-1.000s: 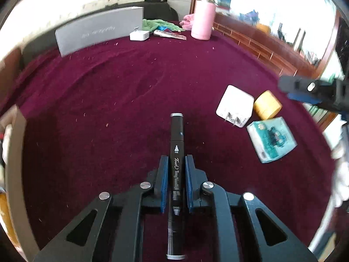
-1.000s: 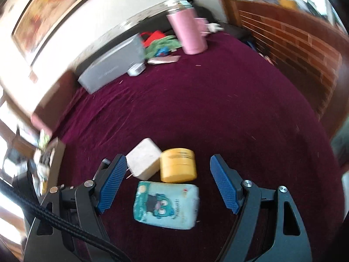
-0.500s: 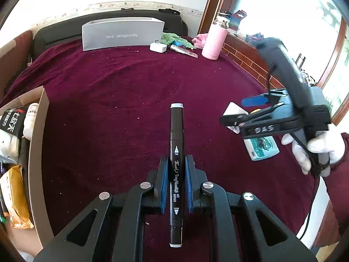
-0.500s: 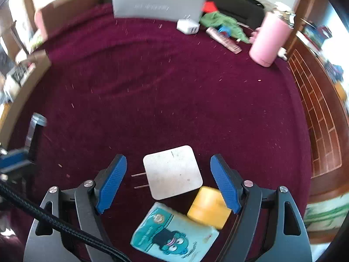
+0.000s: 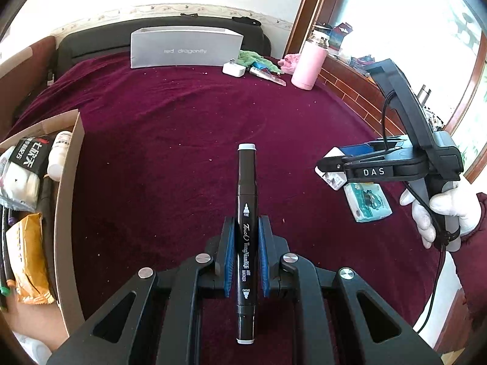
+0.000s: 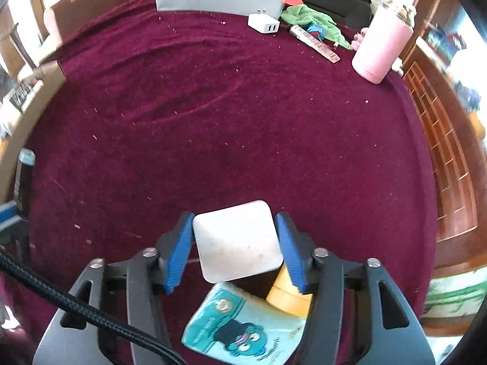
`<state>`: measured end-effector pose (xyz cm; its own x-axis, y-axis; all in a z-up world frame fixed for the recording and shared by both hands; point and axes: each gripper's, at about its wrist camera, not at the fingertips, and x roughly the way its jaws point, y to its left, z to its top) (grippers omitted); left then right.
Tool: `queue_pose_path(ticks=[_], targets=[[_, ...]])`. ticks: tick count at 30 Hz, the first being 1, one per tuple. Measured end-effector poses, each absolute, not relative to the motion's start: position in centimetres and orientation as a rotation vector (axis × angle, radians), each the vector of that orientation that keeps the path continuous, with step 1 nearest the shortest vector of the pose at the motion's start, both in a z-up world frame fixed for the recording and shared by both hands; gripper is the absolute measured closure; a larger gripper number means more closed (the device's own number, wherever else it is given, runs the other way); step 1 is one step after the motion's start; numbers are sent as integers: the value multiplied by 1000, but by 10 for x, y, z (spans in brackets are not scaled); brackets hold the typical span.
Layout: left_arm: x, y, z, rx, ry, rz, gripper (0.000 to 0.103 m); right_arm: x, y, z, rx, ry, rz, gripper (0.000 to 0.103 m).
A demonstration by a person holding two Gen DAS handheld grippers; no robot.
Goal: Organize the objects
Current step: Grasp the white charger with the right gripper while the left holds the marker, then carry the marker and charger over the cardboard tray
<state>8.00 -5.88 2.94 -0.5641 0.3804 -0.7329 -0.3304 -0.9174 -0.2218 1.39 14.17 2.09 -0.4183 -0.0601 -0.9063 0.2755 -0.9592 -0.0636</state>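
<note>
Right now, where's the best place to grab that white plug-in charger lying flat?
Across the white charger's two flat side faces, coming down from above. It lies flat with prongs pointing left, and the right tongs already straddle those faces, clear of the yellow jar behind.

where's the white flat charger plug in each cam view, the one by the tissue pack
Left wrist view: the white charger plug sits at the right, mostly hidden behind the right gripper, just above the tissue pack.
Right wrist view: the plug is low in the centre, between the right gripper's blue pads, over the tissue pack.
Shared landmark: the pink bottle at the far right of the cloth.
</note>
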Motion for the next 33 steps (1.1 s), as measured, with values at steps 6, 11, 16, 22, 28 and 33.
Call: queue_pose_path(ticks=[6, 11, 16, 22, 28, 33], targets=[[87, -65, 34, -1153, -59, 2517, 92, 20, 135, 22, 1547, 277, -2490, 53], [95, -68, 39, -1130, -36, 2549, 92, 26, 131, 31, 1500, 224, -2500, 55], [99, -70, 43, -1115, -39, 2562, 92, 36, 121, 42, 1450, 201, -2493, 55], [106, -73, 47, -1097, -30, 2584, 92, 49, 112, 48, 1415, 181, -2489, 54], [113, -77, 50, -1075, -22, 2613, 92, 61, 107, 55, 1378, 163, -2491, 54], [120, -86, 54, -1060, -29, 2646, 91, 73, 97, 64, 1341, 170, -2489, 54]])
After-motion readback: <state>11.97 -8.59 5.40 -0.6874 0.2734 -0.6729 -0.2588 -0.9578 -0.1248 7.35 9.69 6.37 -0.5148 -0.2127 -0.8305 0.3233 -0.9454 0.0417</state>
